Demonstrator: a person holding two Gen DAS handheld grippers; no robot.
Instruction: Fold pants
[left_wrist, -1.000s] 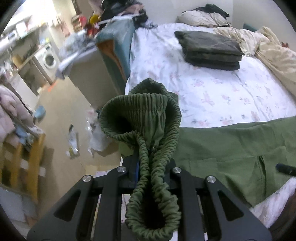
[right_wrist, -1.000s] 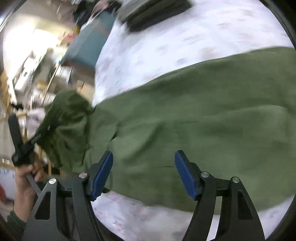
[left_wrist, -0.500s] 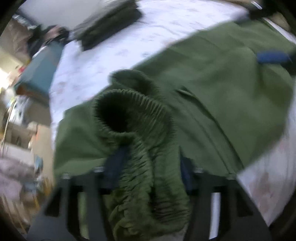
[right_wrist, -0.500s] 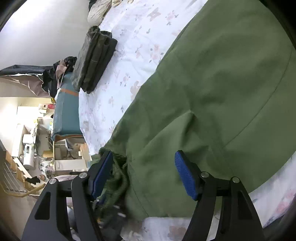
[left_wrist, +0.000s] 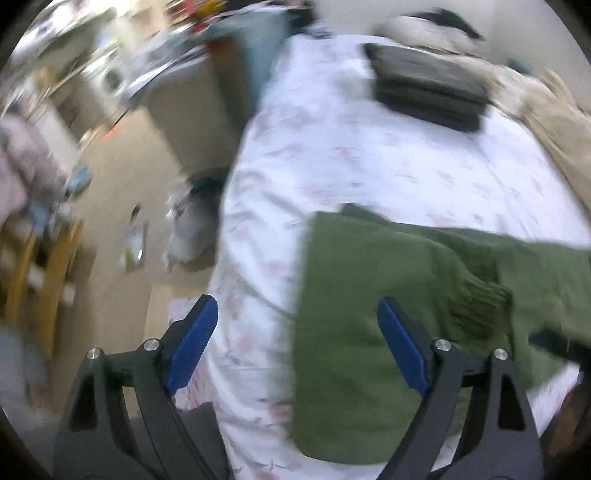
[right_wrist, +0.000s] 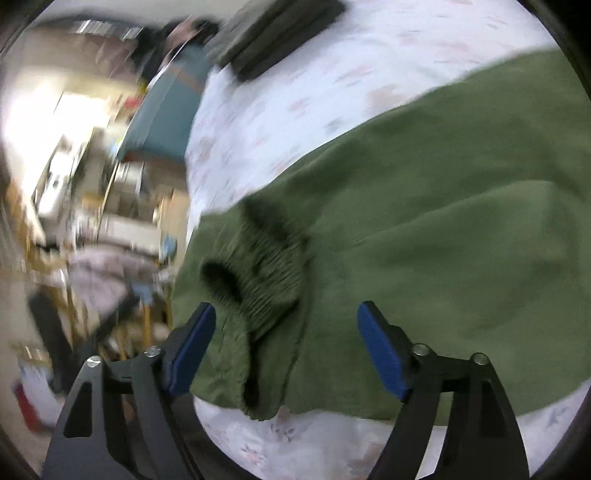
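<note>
Olive green pants (left_wrist: 369, 332) lie folded over on the floral bed sheet (left_wrist: 332, 177) near its front left corner. One ribbed cuff (left_wrist: 480, 299) rests on top of the cloth. My left gripper (left_wrist: 297, 347) hovers over the pants' left edge with its jaws opening; the pads touch nothing. In the right wrist view the pants (right_wrist: 443, 221) fill the frame and the ribbed cuff (right_wrist: 258, 266) lies just ahead of the left finger. The right gripper (right_wrist: 286, 347) hangs above the cloth, its jaws opening too, gripping nothing.
A stack of dark folded clothes (left_wrist: 428, 85) sits farther back on the bed, with a beige duvet (left_wrist: 554, 122) at the right. The bed's left edge drops to a cluttered floor (left_wrist: 122, 221). A teal piece of furniture (right_wrist: 166, 110) stands beside the bed.
My left gripper let go of the ribbed cuff, which now lies on the pants, and drew back towards the left edge. The right jaws spread slightly wider.
</note>
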